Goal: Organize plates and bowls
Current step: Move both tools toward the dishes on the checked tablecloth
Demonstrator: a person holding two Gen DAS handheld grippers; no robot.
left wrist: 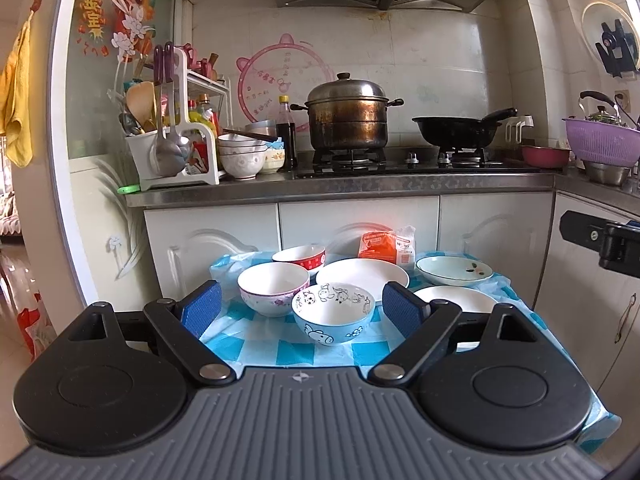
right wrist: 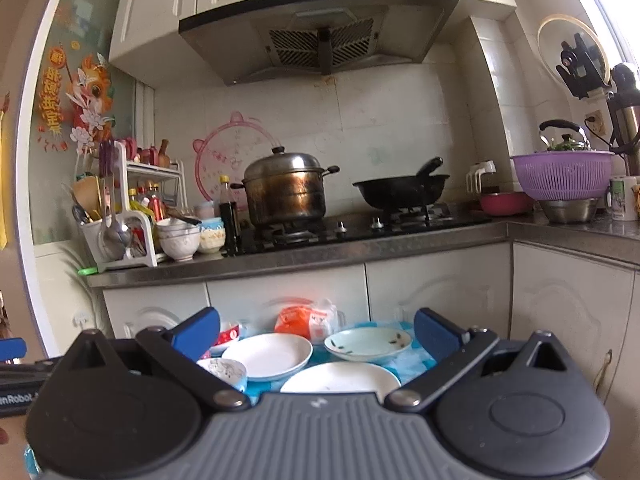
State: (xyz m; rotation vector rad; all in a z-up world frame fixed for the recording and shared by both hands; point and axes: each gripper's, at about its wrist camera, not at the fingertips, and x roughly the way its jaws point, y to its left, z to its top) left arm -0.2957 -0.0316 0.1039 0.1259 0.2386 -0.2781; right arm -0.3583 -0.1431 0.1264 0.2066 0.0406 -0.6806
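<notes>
On a small table with a blue checked cloth (left wrist: 256, 344) stand three bowls: a blue cartoon bowl (left wrist: 333, 312) nearest, a white bowl with purple flowers (left wrist: 273, 287) to its left, and a red-and-white bowl (left wrist: 300, 257) behind. Three plates lie to the right: a white plate (left wrist: 362, 274), a pale green plate (left wrist: 454, 270) and a second white plate (left wrist: 456, 296). My left gripper (left wrist: 300, 310) is open and empty, just short of the blue bowl. My right gripper (right wrist: 316, 334) is open and empty above the plates (right wrist: 268, 354), (right wrist: 367, 343), (right wrist: 340, 378).
An orange-and-white packet (left wrist: 386, 246) lies at the back of the table. Behind it are white cabinets and a counter with a steamer pot (left wrist: 347, 116), a black wok (left wrist: 456, 130), a utensil rack (left wrist: 172, 136), stacked bowls (left wrist: 242, 156) and a purple colander (left wrist: 602, 142).
</notes>
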